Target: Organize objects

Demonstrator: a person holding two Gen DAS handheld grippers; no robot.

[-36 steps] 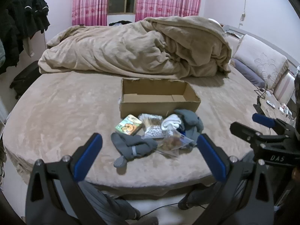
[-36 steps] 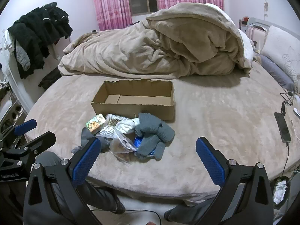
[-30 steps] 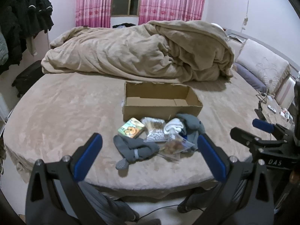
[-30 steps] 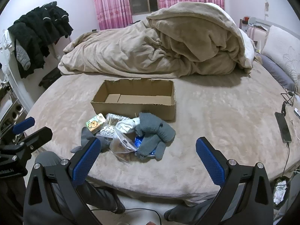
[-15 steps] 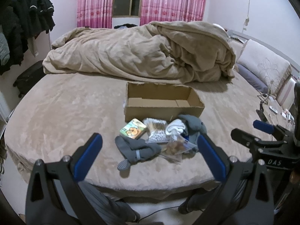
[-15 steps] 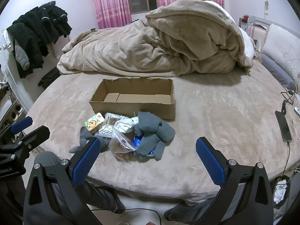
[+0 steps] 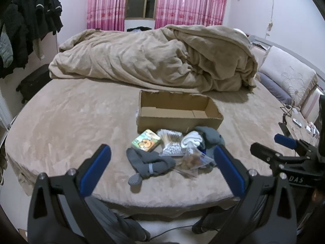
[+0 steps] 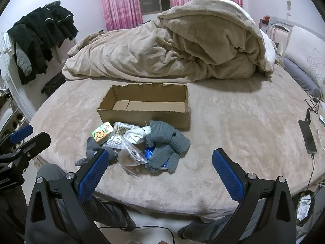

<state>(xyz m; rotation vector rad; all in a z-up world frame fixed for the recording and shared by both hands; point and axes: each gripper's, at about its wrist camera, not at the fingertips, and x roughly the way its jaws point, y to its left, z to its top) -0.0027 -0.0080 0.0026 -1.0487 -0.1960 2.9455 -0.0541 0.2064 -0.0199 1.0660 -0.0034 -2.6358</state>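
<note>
An open empty cardboard box sits on the bed. In front of it lies a pile: a green card pack, a bag of cotton swabs, white socks, grey knit gloves, a grey sock and a clear zip bag. My left gripper is open and empty, short of the pile. My right gripper is open and empty, near the bed's edge.
A heaped beige duvet fills the far bed. Pillows lie at the right. A phone on a cable lies on the bed's right side. Dark clothes hang at the left.
Both grippers have drifted slightly, the left view shifting a little so the pile sits further right. Nothing was picked up or moved.
</note>
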